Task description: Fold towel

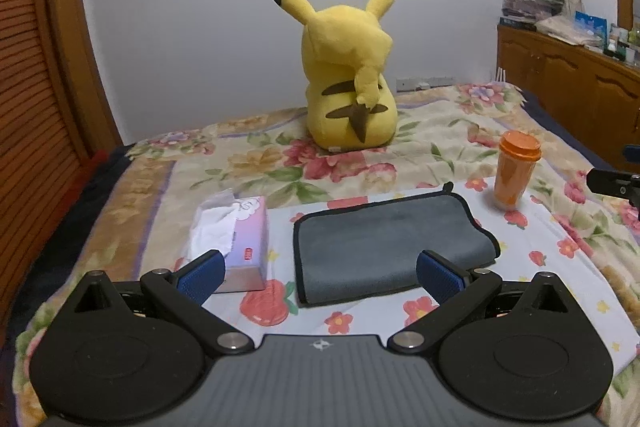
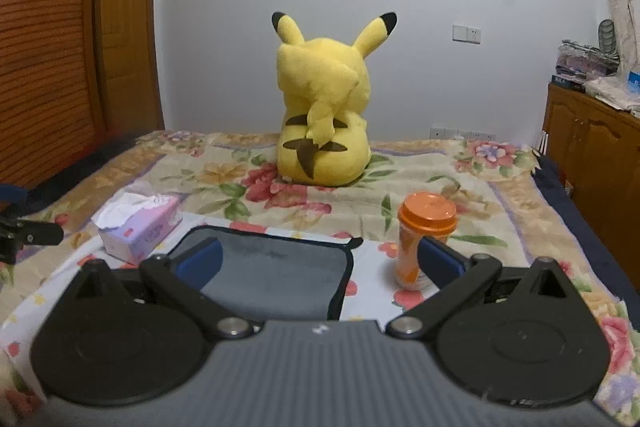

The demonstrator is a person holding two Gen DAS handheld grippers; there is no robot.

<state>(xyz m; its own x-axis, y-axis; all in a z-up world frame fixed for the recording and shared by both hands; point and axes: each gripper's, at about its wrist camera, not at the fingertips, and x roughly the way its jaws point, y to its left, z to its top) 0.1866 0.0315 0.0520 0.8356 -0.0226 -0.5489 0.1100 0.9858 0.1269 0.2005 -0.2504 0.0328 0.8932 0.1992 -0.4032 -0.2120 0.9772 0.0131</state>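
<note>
A grey towel (image 1: pixel 384 243) with black trim lies folded flat on a white flowered cloth (image 1: pixel 560 287) on the bed. It also shows in the right wrist view (image 2: pixel 280 267). My left gripper (image 1: pixel 320 273) is open and empty, hovering just in front of the towel's near edge. My right gripper (image 2: pixel 320 263) is open and empty, above the towel's near right part. The right gripper's edge shows at the far right of the left wrist view (image 1: pixel 616 183).
A pink tissue box (image 1: pixel 236 239) lies left of the towel. An orange lidded cup (image 1: pixel 516 171) stands at its right. A yellow plush toy (image 1: pixel 348 79) sits at the back of the bed. A wooden cabinet (image 1: pixel 568 79) stands at the right.
</note>
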